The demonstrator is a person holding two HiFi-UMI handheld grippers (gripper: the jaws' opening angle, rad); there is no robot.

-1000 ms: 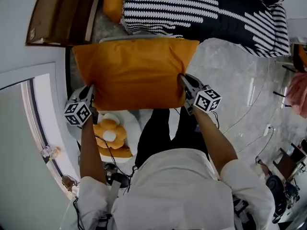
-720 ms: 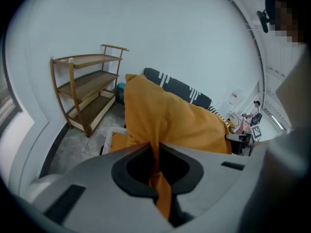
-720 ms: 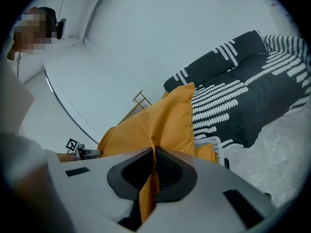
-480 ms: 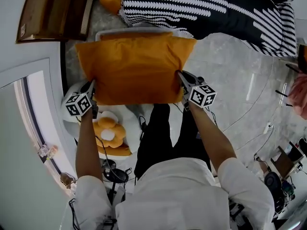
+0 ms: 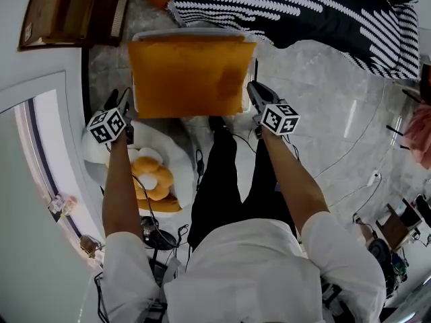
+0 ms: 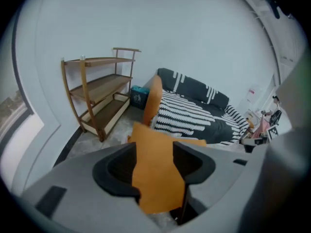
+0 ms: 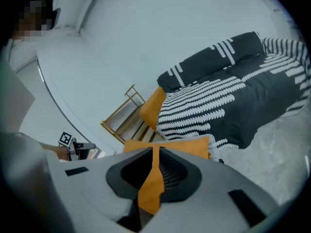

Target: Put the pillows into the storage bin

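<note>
Over bin (image 5: 195,31): orange pillow (image 5: 192,76); left gripper (image 5: 125,103) jaws just opening, corner loose between; right gripper (image 5: 251,91) clamped on edge.

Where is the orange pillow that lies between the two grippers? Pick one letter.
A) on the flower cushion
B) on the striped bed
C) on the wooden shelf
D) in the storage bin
D: the pillow lies in the bin, whose pale rim shows along its far and right edges, while the right gripper pinches its corner.
</note>
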